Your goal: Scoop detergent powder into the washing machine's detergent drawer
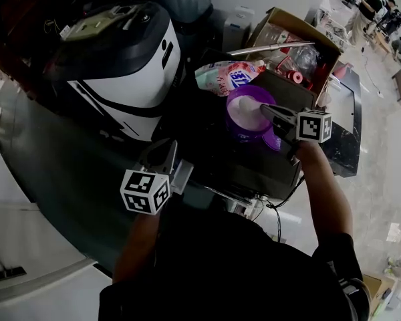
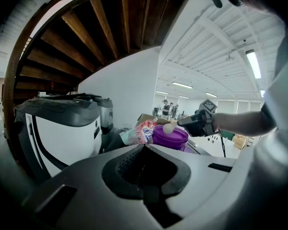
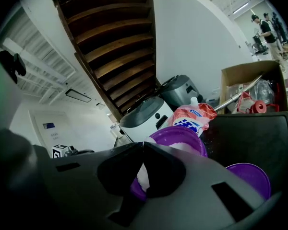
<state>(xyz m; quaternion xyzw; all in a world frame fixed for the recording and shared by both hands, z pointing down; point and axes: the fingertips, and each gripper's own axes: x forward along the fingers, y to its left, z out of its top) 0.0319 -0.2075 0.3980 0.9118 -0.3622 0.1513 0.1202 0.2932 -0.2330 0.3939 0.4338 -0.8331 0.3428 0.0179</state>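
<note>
My left gripper (image 2: 144,146) hangs empty beside the white machine (image 1: 130,79), its jaws pressed together. Further right, the purple tub (image 1: 248,116) holds white detergent powder. My right gripper (image 3: 143,145) pinches the white scoop (image 2: 169,127) just above it.

Pouch (image 1: 226,76) behind tub (image 1: 244,114); lid (image 3: 250,178) right; box (image 1: 306,35) beyond.

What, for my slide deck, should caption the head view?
Right gripper holds a white scoop over the purple powder tub.
</note>
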